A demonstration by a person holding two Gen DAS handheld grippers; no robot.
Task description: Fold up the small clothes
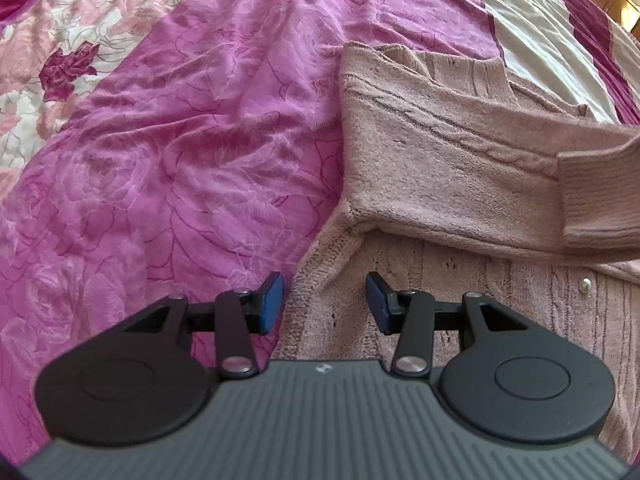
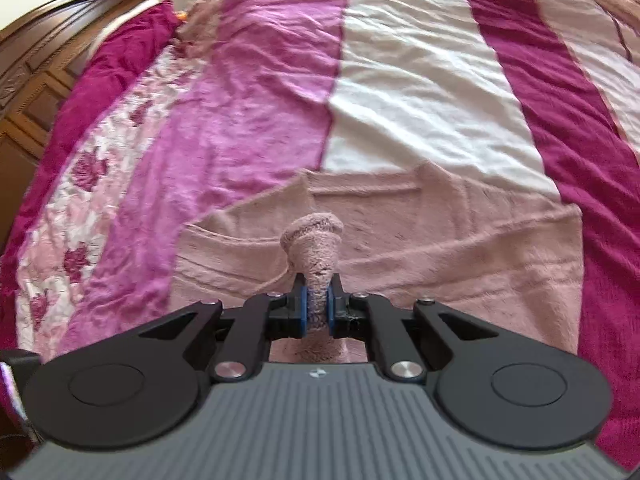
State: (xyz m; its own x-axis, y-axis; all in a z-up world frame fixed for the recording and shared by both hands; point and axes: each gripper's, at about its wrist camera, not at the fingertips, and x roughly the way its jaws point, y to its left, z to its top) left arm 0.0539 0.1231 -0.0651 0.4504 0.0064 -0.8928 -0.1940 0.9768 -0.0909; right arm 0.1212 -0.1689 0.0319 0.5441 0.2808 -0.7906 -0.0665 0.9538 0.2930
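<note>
Left wrist view gives us the pink knitted cardigan lying on the bedspread, filling the right half of the picture. One sleeve is folded across the body, its long axis running from the shoulder at centre out to the right, with the ribbed cuff pointing toward the right edge. A pearl button shows on the front panel below it. Our left gripper hovers with its jaws apart, straddling the cardigan's left edge; nothing is between the blue pads.

From the right wrist view we see the cardigan spread wide across the lower middle, lying over the pink, white and dark magenta stripes of the bedspread. Our right gripper is clamped on a bunched piece of the knit, which stands up from the jaws and ends in a rounded, rolled tip.

Only this view shows the dark wooden headboard at upper left and the fringed bedspread edge. Only the left one shows the rose-print band up close and the button.
</note>
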